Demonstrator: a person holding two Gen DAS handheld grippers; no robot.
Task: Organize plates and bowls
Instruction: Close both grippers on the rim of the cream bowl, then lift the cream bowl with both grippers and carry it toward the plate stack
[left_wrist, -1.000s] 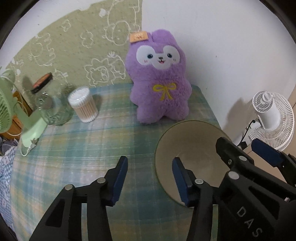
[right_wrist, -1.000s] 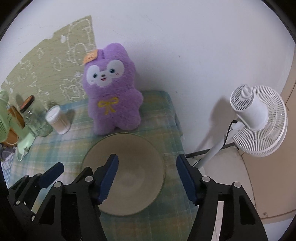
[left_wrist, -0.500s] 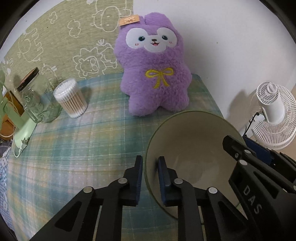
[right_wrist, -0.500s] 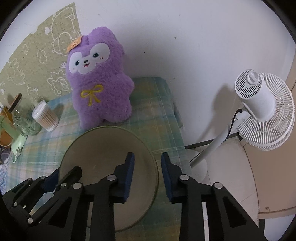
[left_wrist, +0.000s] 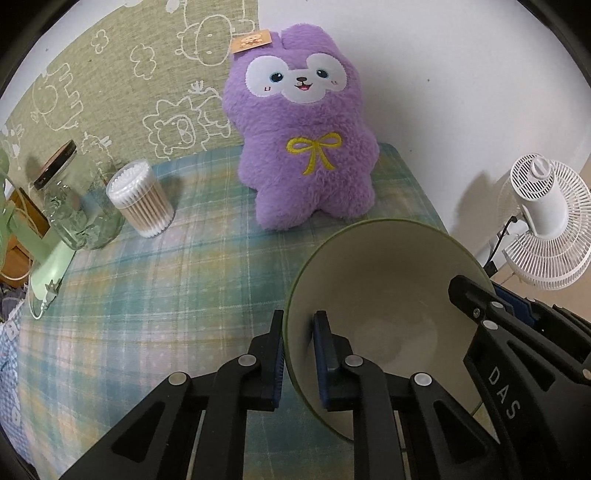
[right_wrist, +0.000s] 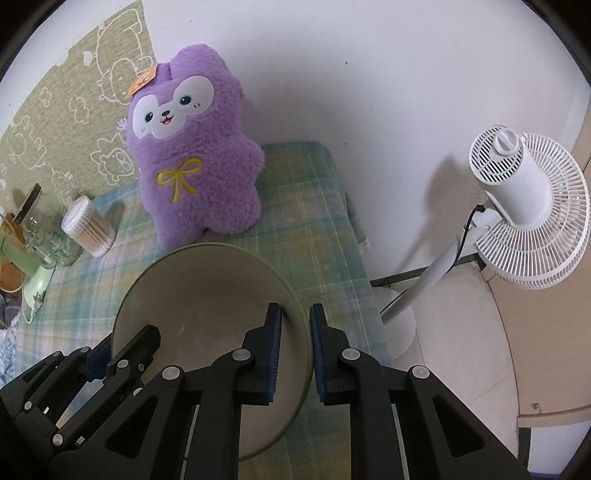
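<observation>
So I've got both claws pinched on the bowl (left_wrist: 388, 288) right now. My left gripper (left_wrist: 298, 332) has its jaws nearly closed over the rim on the side away from the white fan (left_wrist: 543, 221); my right gripper (right_wrist: 295, 325) clamps the rim nearest that fan. The bowl sits tilted just in front of the purple plush (left_wrist: 303, 147), above the plaid cloth (left_wrist: 147, 295).

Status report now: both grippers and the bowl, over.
Left gripper shut on bowl rim. Right gripper shut on opposite rim. Purple plush just behind bowl.
</observation>
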